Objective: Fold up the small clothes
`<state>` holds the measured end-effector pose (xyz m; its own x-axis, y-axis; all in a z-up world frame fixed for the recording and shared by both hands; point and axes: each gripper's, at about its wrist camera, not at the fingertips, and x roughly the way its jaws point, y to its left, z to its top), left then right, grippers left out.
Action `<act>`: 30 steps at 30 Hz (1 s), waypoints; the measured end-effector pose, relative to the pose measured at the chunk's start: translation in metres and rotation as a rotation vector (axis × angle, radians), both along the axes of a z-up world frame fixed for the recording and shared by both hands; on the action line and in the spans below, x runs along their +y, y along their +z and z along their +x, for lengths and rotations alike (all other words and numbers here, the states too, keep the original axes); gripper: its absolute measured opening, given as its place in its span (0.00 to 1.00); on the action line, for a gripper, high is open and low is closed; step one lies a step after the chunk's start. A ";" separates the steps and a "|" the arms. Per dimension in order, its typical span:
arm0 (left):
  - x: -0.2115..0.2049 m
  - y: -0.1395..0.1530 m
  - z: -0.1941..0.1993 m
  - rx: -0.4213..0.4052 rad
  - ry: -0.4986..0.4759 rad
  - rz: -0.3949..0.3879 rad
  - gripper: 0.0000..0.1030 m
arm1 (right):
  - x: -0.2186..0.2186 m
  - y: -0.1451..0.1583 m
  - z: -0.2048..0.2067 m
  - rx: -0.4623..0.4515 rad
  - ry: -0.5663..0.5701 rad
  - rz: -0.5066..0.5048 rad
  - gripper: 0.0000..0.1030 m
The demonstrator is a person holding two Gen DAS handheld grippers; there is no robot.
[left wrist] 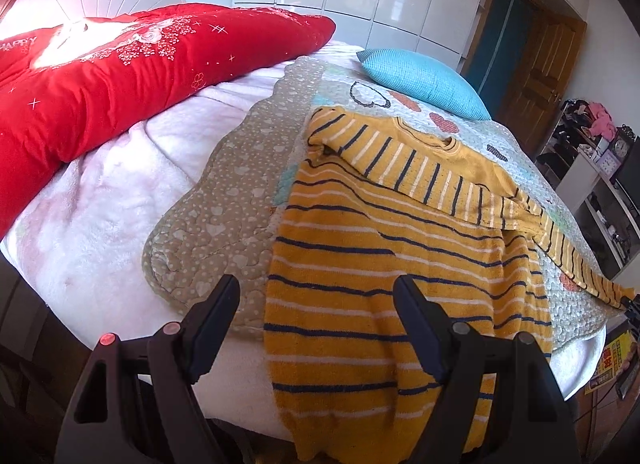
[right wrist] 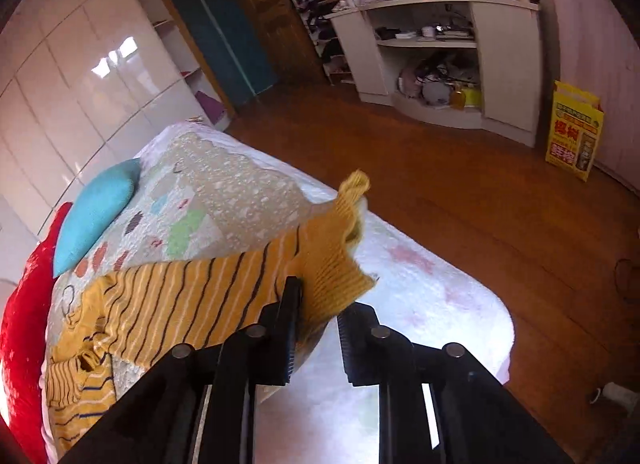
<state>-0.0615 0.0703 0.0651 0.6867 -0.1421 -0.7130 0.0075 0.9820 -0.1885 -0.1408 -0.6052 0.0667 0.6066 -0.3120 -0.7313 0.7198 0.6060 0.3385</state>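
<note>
A yellow sweater (left wrist: 360, 264) with navy and white stripes lies flat on the bed, its hem hanging over the near edge. One sleeve (left wrist: 400, 156) is folded across the chest. The other sleeve (left wrist: 560, 244) stretches out to the right. My left gripper (left wrist: 316, 282) hovers open just above the sweater's lower body with nothing between its fingers. In the right wrist view the right gripper (right wrist: 324, 296) is shut on the ribbed cuff (right wrist: 336, 264) of the outstretched sleeve, and the cuff is lifted off the bed. The rest of the sweater (right wrist: 180, 296) trails away to the left.
A red quilt (left wrist: 120, 76) is heaped at the back left and a blue pillow (left wrist: 420, 80) lies behind the sweater. Under the sweater is a quilted heart-print mat (left wrist: 248, 184) on a white blanket (left wrist: 100, 224). Beyond the bed edge lie wooden floor (right wrist: 440, 204), a shelf unit (right wrist: 440, 56) and a yellow bag (right wrist: 574, 130).
</note>
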 end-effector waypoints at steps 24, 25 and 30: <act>-0.004 -0.003 0.000 0.010 -0.024 -0.012 0.76 | 0.016 -0.059 -0.001 -0.203 -0.006 0.407 0.26; -0.003 -0.004 0.000 0.013 -0.021 -0.015 0.76 | 0.013 -0.058 0.005 -0.166 -0.001 0.370 0.13; 0.002 -0.009 0.000 0.020 -0.009 -0.022 0.76 | 0.040 -0.016 0.043 -0.098 0.103 0.136 0.06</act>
<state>-0.0611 0.0721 0.0564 0.6706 -0.1646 -0.7233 0.0126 0.9775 -0.2107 -0.0980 -0.5648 0.0512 0.7007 -0.1469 -0.6981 0.6157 0.6188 0.4878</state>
